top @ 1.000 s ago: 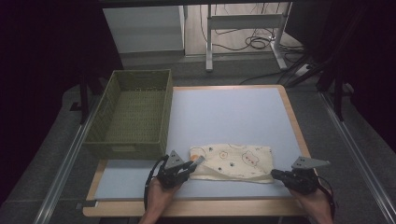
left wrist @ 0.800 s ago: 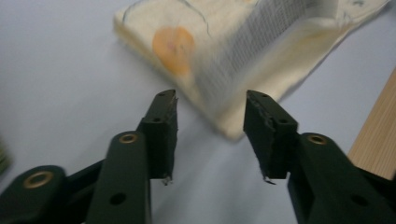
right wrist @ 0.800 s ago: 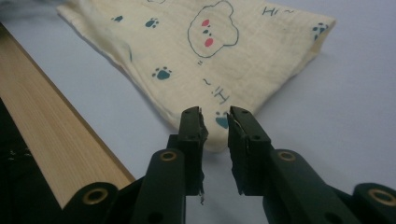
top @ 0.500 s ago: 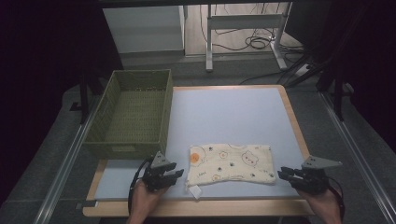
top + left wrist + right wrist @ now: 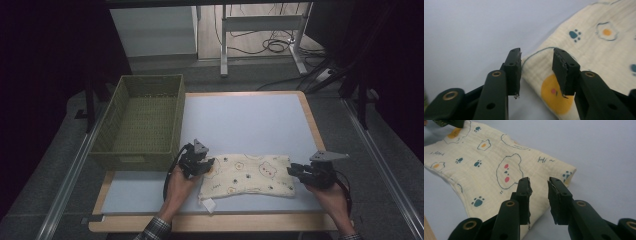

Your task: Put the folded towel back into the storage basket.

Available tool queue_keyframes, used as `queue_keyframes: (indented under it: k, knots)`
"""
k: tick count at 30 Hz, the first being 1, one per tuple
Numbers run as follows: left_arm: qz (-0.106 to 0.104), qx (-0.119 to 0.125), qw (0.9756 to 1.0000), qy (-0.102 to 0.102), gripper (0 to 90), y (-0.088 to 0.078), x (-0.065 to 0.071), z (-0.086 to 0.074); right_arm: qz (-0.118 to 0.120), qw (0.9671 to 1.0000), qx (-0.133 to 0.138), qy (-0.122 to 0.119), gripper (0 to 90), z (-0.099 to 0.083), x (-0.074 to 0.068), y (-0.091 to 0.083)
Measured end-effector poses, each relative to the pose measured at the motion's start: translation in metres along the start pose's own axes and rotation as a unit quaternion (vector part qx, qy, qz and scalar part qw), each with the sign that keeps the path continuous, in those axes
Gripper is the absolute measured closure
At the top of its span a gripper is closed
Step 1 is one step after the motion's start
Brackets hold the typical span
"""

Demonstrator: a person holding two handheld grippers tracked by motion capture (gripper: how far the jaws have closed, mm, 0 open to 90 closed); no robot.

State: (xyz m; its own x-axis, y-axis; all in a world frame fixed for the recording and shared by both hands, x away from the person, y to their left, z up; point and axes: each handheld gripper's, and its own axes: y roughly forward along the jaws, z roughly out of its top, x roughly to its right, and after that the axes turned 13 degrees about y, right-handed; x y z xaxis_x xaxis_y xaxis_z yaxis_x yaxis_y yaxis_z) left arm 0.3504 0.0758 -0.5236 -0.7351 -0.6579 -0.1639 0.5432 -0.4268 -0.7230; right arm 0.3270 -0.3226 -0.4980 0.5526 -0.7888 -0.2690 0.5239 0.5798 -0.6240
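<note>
So the cream printed cloth (image 5: 247, 175) is lying flat on the pale blue bench (image 5: 245, 120), down near the bench's front edge, folded into a long strip with little bears, fried eggs and paw prints on it, plus a small white tag (image 5: 209, 204) poking out at the front corner on the basket's side. The left gripper (image 5: 207, 164) sits right at the cloth's end nearest the basket, and in the left gripper view its fingers (image 5: 514, 71) are spread apart around the corner of the cloth, hemmed edge and an egg print showing in the gap, the pads not pressing on it. Those fingers were opening and then closed back a bit just now, but nothing is pinched. The right gripper (image 5: 295, 171) is at the far end of the cloth from the basket; in the right gripper view its fingers (image 5: 525, 195) are also parted, hovering over the folded end close to the bear face and the "Hi~" lettering, not clamping any fabric. A hand holds each gripper from the bench's front edge, and there's a plaid cuff (image 5: 155, 231) on the left forearm. The green woven basket (image 5: 140, 122) stands just beside the cloth, past the left gripper, on the bench's left side. Beyond the bench, cables (image 5: 272, 46) lie on the floor by a metal frame's legs.
</note>
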Motion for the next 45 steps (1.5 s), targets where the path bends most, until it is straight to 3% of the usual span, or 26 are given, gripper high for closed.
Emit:
queue_keyframes:
  k: [2,3,7,9,12,13,17,19,20,21,22,29,31,34,35,36,38,40,42,43,44,45]
  knots:
    - [-0.004,-0.015,0.9998,0.011,78.6,0.006,0.001,0.0,0.0,1.0,-0.002,0.001,70.5,-0.001,0.0,0.001]
    - [-0.008,-0.007,0.9999,0.013,90.0,0.006,0.0,0.002,-0.002,1.0,-0.002,0.002,70.5,-0.002,0.001,0.001]
    - [0.004,0.016,0.9999,0.002,90.0,-0.002,-0.004,0.009,-0.006,1.0,0.001,0.003,70.5,-0.001,0.003,-0.001]
    - [0.01,0.015,0.9998,0.003,90.0,-0.003,-0.006,0.013,-0.007,1.0,0.005,0.005,70.5,0.003,0.005,-0.001]
    - [-0.014,0.004,0.9999,0.002,88.5,-0.002,-0.009,0.013,-0.012,0.9999,0.011,0.003,70.5,0.008,0.005,0.0]
    - [-0.013,0.004,0.9999,0.006,78.8,-0.002,-0.007,0.01,-0.011,0.9999,0.011,0.003,70.3,0.01,0.005,0.001]
    - [-0.026,-0.011,0.9995,0.014,62.1,0.006,-0.002,0.0,-0.01,0.9999,0.006,0.0,69.2,0.012,0.004,0.008]
    - [-0.031,0.002,0.9995,0.008,74.5,0.008,-0.002,-0.003,-0.008,1.0,0.004,-0.001,69.1,0.012,0.002,0.011]
    - [-0.035,0.006,0.9993,-0.003,74.5,0.009,-0.002,-0.004,-0.007,1.0,0.003,-0.001,69.1,0.012,0.001,0.011]
    - [-0.031,0.001,0.9995,0.001,89.6,0.009,-0.002,-0.002,-0.006,1.0,0.001,-0.003,69.0,0.011,-0.001,0.013]
    - [-0.028,-0.002,0.9996,0.006,89.9,0.008,-0.001,-0.001,-0.006,1.0,0.001,-0.003,69.0,0.011,-0.001,0.013]
    - [-0.017,0.019,0.9996,-0.01,90.0,-0.004,-0.012,0.013,-0.011,0.9999,0.008,-0.003,69.0,0.015,0.001,0.01]
    - [-0.01,0.014,0.9998,-0.009,90.0,0.0,-0.015,0.017,-0.012,0.9999,0.01,-0.002,69.0,0.017,0.002,0.01]
    - [-0.019,-0.013,0.9997,-0.006,89.7,0.011,-0.018,0.017,-0.018,0.9998,0.01,-0.001,66.8,0.018,0.003,0.014]
    - [-0.011,-0.019,0.9998,-0.001,81.0,0.015,-0.018,0.017,-0.028,0.9996,0.009,-0.003,64.4,0.018,0.005,0.017]
    - [-0.004,-0.02,0.9998,-0.002,81.0,0.016,-0.019,0.016,-0.028,0.9996,0.009,-0.003,64.4,0.018,0.005,0.017]
    - [0.009,-0.008,0.9997,-0.021,66.5,0.017,-0.023,0.013,-0.045,0.9989,0.009,0.006,61.1,0.019,0.012,0.022]
    - [0.009,-0.018,0.9995,-0.024,56.6,0.019,-0.024,0.012,-0.057,0.9982,0.009,0.015,59.1,0.022,0.018,0.028]
    - [0.005,-0.022,0.9993,-0.03,53.8,0.022,-0.026,0.009,-0.055,0.9982,0.008,0.021,58.8,0.022,0.02,0.031]
    - [-0.007,-0.013,0.999,-0.043,54.1,0.023,-0.029,0.007,-0.055,0.9982,0.002,0.025,58.9,0.023,0.023,0.035]
    - [-0.021,-0.004,0.9982,-0.055,64.6,0.023,-0.03,0.004,-0.053,0.9981,-0.021,0.025,71.5,0.024,0.024,0.045]
    - [-0.021,-0.004,0.9982,-0.055,70.2,0.023,-0.03,0.004,-0.053,0.9981,-0.021,0.025,71.5,0.024,0.024,0.045]
